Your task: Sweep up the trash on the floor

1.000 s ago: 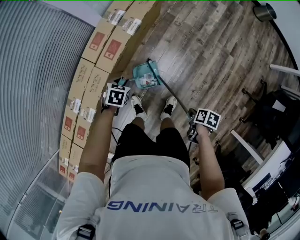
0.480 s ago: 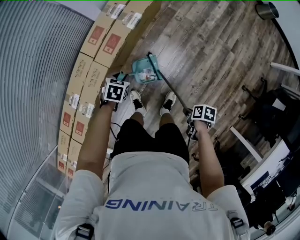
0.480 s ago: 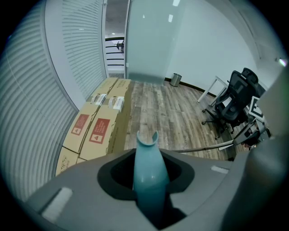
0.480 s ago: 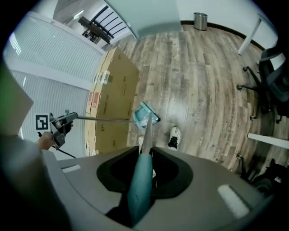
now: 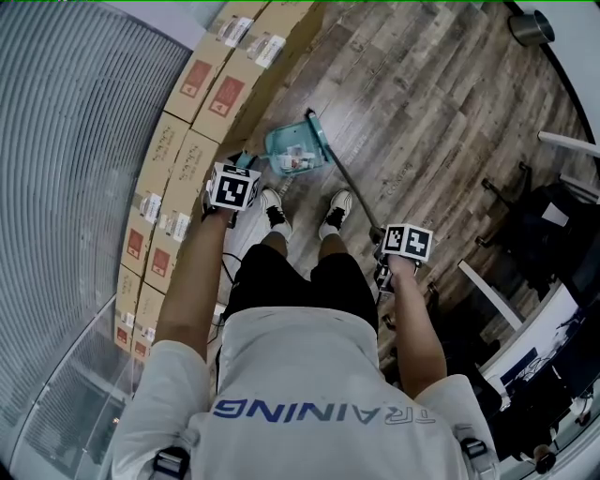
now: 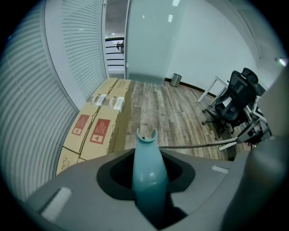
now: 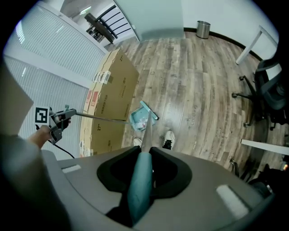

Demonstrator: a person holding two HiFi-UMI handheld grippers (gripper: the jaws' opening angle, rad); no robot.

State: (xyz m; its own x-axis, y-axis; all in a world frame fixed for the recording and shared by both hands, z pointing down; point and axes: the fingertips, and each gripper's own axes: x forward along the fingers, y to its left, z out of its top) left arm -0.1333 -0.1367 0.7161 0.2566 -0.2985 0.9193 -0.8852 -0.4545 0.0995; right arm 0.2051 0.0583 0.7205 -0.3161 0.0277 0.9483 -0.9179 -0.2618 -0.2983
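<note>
Sweeping step, near end by my reading. Trash (image 5: 298,161) lies in dustpan (image 5: 284,148) on floor (image 5: 422,103), 12 o'clock of my shoes (image 5: 273,210).

Left gripper (image 6: 149,151) clamped on dustpan handle (image 6: 148,180). Right gripper (image 7: 145,159) clamped on broom grip (image 7: 137,194). Broom head (image 5: 317,131) at pan's 1 o'clock.

Next: brush leftovers into pan mouth with pan steady.

On the wood-plank floor (image 5: 422,112) stand cardboard boxes (image 5: 183,159), a teal dustpan (image 5: 292,150) and a bin (image 5: 530,27).

Left of the dustpan (image 5: 295,150), the way is blocked by stacked boxes (image 5: 183,141). Open floor (image 5: 422,103) is left beyond it, and a chair (image 5: 539,220) is found well to its right.
</note>
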